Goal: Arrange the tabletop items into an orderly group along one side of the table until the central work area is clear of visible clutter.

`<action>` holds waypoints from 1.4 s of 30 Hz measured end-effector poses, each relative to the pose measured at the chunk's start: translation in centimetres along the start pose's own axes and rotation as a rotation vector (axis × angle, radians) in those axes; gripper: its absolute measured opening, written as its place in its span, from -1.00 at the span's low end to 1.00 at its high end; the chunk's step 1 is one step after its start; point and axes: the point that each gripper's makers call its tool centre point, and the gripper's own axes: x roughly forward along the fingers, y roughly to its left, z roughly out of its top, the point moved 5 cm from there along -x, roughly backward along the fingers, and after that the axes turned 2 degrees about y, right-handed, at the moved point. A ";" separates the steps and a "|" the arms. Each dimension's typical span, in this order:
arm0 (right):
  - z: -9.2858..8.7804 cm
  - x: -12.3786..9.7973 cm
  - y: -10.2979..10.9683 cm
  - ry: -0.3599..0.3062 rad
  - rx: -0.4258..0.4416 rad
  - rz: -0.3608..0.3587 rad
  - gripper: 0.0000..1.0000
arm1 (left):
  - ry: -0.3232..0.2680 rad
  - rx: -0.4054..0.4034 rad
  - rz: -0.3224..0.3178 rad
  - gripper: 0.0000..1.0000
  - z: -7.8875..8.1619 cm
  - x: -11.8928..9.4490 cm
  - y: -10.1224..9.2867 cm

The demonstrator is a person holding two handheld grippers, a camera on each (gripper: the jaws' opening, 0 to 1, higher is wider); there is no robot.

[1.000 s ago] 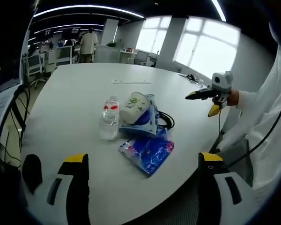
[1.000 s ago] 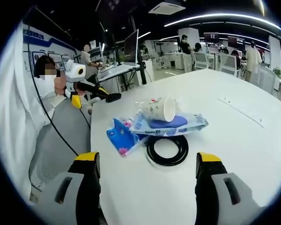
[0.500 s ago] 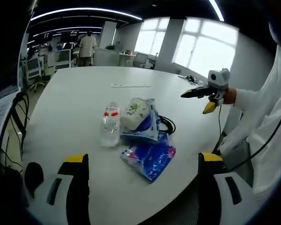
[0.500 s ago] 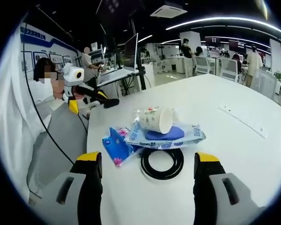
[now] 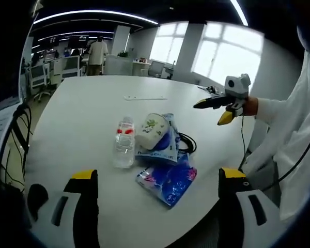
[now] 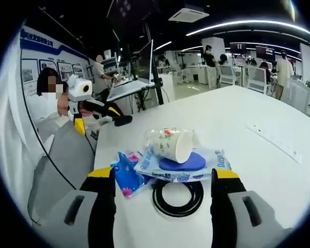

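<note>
Cup on wipes pack, beyond right gripper

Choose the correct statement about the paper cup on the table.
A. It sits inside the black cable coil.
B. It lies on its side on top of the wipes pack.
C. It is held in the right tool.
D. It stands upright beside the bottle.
B: the cup lies tipped over with its open mouth sideways, resting on the wipes pack, apart from the cable coil and from both tools.
</note>
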 end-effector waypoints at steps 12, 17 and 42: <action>1.2 2.6 -0.8 0.005 -0.003 0.038 0.39 | -0.014 -0.010 -0.007 1.00 0.5 0.8 0.4; 1.4 4.0 -1.0 0.019 -0.013 0.060 0.35 | -0.034 -0.031 -0.008 1.00 0.8 1.3 0.5; 1.6 9.7 -2.1 0.055 0.005 0.127 -0.06 | -0.042 -0.077 -0.018 0.99 0.1 2.1 1.5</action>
